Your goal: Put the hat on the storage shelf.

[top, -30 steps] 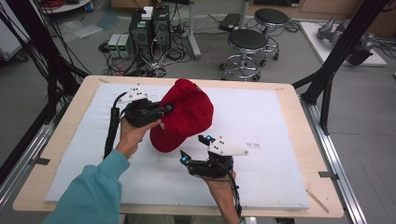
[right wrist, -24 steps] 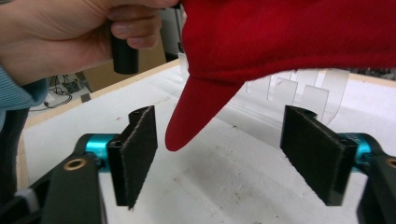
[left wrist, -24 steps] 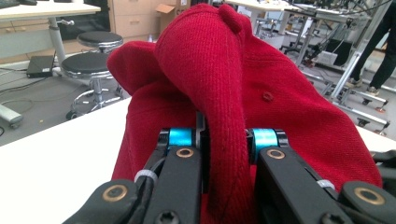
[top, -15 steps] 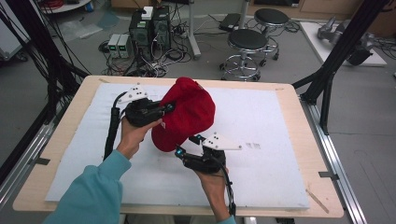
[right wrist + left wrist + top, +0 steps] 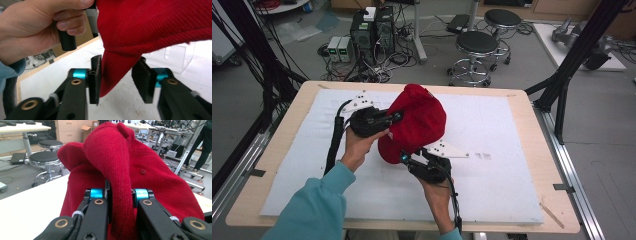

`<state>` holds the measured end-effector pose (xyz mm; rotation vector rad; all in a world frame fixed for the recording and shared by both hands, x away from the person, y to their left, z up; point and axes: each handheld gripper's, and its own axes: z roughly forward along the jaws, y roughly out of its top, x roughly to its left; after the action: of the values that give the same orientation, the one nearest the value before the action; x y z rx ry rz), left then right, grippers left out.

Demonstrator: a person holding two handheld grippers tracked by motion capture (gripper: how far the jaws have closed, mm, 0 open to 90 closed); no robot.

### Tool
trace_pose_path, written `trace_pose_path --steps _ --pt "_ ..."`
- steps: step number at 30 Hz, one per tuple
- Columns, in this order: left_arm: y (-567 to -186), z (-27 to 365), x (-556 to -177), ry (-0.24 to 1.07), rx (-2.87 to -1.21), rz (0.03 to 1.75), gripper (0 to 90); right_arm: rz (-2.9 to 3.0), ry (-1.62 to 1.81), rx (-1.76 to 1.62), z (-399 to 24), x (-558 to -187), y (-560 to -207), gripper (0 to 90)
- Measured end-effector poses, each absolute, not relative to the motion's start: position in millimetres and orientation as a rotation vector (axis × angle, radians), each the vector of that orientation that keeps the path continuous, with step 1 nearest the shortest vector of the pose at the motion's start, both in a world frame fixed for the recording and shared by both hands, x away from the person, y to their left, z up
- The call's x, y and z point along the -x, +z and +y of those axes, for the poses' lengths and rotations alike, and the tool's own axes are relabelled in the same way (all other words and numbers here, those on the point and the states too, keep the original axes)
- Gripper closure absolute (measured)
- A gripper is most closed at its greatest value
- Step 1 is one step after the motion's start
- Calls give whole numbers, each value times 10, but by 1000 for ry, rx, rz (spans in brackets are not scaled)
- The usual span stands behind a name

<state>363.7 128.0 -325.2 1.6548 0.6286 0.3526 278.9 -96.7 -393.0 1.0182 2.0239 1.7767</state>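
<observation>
Since a second ago my right gripper (image 5: 404, 159) has slid in from the open counter (image 5: 512, 130) to the lower edge of the red cap (image 5: 417, 122), and its jaws have just been closing with the cap's brim tip hanging between them. In the right gripper view the brim (image 5: 113, 72) lies against the left-hand one of my right fingers (image 5: 95, 79), while the other finger stands a little off the cloth, so the right fingers are apart with the brim between, not yet pinching it. My left gripper (image 5: 120, 195) has stayed where it was: its fingers are clamped on a fold of the cap's red cloth, which bulges up between them in the left gripper view. The cap is held up off the white mat (image 5: 492, 185), over the middle of the counter, its crown towards the far side and its brim pointing down at my right hand (image 5: 437, 197). My left hand (image 5: 362, 142) grips its tool just beside the cap.
</observation>
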Motion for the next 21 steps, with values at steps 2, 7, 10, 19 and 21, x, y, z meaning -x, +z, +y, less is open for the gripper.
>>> trace_pose_path --steps 2,7,10,19,21 --pt "-3252 1276 -3635 355 -1658 623 856 2024 1783 -1017 -967 -2793 -3931 643" --pt "-3258 1276 -3638 358 -1663 617 857 2037 1802 -1026 -945 -2805 -3934 748" --pt "-3269 1277 -3647 349 -1671 609 852 2054 1852 -1039 -969 -2830 -3933 821" --pt "-3275 1284 -3660 335 -1668 595 835 2090 1830 -992 -964 -2824 -3869 853" --pt "-3272 1289 -3660 336 -1666 595 779 2096 1810 -971 -958 -2817 -3850 853"
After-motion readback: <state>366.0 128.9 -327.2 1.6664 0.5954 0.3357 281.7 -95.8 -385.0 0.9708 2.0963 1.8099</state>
